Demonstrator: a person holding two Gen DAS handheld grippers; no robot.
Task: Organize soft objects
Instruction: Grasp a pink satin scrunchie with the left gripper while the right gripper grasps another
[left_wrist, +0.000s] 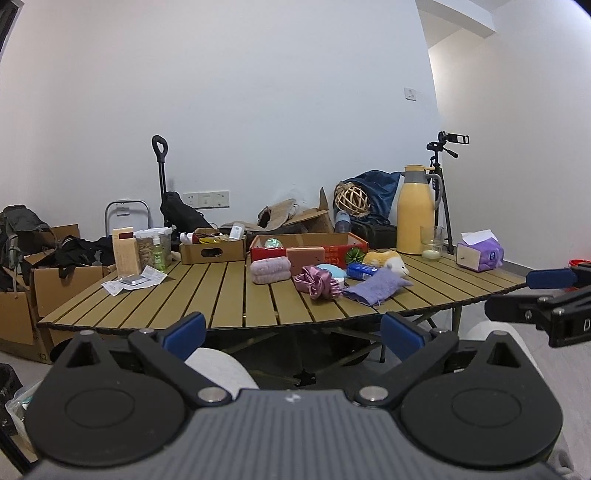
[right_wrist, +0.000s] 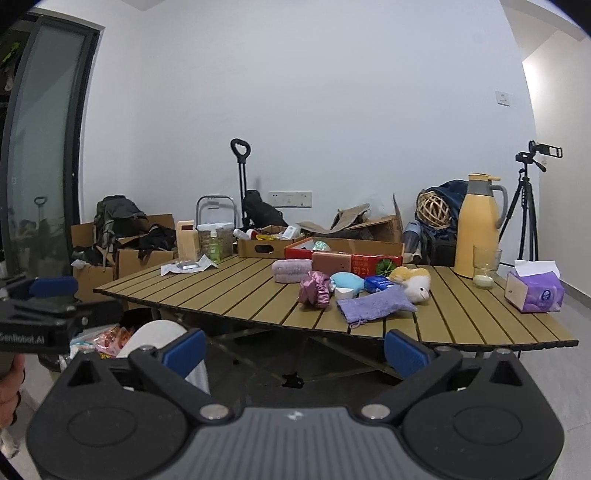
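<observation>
- Nearest us, the left tongs (left_wrist: 293, 334) stand wide and hold nothing, short of the near edge of the surface (left_wrist: 207, 295).
- Our right tongs (right_wrist: 294, 350) are equally wide and empty, also short of that edge; each pair shows at the side of the other's view.
- Out at 12 o'clock the soft things lie clustered: a purple cloth (left_wrist: 375, 288) nearest, a pink satin scrunchie (left_wrist: 318, 282) just beside it at 9 o'clock, a rolled pink towel (left_wrist: 270, 269) further left, and a plush toy (left_wrist: 389, 261) behind the cloth.
- Beyond them sits a red box (left_wrist: 354, 245), open-topped.
- We judge nothing is sorted yet; this is the approach.
- Next, we would reach one pair forward over the edge to the cloth, likely the right, and pinch low on the fabric.
</observation>
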